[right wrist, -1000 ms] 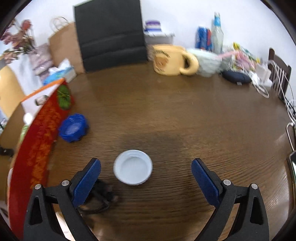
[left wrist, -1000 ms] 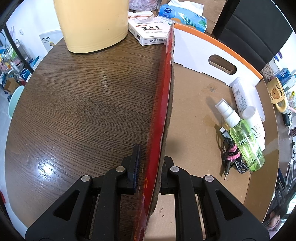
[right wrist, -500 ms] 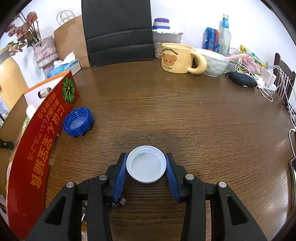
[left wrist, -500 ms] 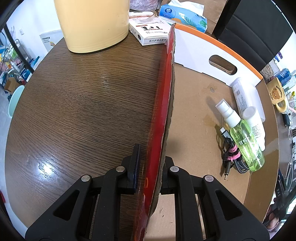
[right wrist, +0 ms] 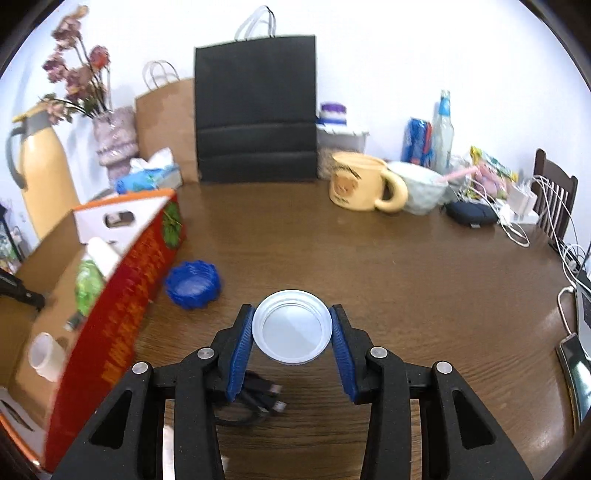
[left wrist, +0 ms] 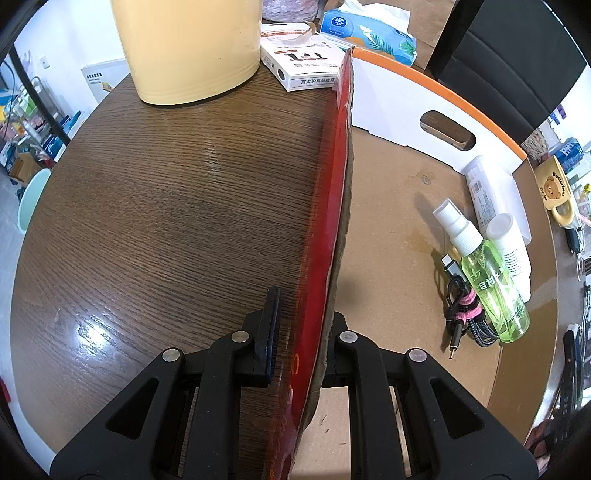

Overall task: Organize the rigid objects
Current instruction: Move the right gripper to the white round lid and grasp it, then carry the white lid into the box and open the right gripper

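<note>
My right gripper (right wrist: 291, 334) is shut on a white lid (right wrist: 291, 332) and holds it above the wooden table (right wrist: 388, 280). A blue lid (right wrist: 192, 284) lies on the table beside the red wall of the cardboard box (right wrist: 122, 310). My left gripper (left wrist: 301, 325) is shut on that red box wall (left wrist: 328, 229). Inside the box lie a green spray bottle (left wrist: 491, 284), a white bottle (left wrist: 511, 251), a white tube (left wrist: 484, 192) and a bundled cable (left wrist: 465, 317).
A yellow jug (left wrist: 188, 48), a white carton (left wrist: 306, 62) and a tissue pack (left wrist: 369, 33) stand behind the box. A black cable (right wrist: 255, 402) lies under my right gripper. A bear mug (right wrist: 358, 184), a bowl (right wrist: 421, 188), bags and chargers crowd the far and right sides.
My right gripper closed on the white lid, then lifted it off the table; the view now looks higher across the room. My left gripper has kept its hold on the box wall.
</note>
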A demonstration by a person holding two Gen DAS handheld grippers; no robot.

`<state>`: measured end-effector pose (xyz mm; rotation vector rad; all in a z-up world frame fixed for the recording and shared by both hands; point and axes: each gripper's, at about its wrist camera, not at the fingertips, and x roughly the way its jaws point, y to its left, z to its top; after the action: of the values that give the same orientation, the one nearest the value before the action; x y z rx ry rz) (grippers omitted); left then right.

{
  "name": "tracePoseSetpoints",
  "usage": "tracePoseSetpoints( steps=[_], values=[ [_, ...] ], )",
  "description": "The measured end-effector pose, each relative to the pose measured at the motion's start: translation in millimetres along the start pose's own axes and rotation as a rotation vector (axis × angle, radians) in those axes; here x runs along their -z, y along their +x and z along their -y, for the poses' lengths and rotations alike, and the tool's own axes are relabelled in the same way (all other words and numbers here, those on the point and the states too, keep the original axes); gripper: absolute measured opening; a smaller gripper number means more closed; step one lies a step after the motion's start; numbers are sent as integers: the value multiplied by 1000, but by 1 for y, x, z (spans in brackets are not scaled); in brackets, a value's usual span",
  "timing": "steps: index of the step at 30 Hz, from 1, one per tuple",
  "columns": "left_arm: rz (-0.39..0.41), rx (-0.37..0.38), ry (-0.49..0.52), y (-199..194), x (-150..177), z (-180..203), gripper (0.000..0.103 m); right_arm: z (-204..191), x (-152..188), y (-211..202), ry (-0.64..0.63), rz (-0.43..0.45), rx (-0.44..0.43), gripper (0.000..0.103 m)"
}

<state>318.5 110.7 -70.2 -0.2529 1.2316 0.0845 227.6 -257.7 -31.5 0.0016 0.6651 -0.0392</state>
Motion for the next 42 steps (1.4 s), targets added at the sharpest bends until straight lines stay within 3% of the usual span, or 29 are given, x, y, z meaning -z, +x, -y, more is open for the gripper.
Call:
tracePoseSetpoints(
  steps=[18, 30, 42],
  values=[
    [0, 1, 1, 0, 0, 0, 11, -70, -20, -23, -119, 84, -151, 45],
    [-1, 4, 0, 0, 0, -1, 11, -120, -31, -24, -226, 75, -245, 45],
    [-2, 5, 2, 0, 0, 0, 11, -155, -39, -5, -316, 23, -241, 45]
  ],
)
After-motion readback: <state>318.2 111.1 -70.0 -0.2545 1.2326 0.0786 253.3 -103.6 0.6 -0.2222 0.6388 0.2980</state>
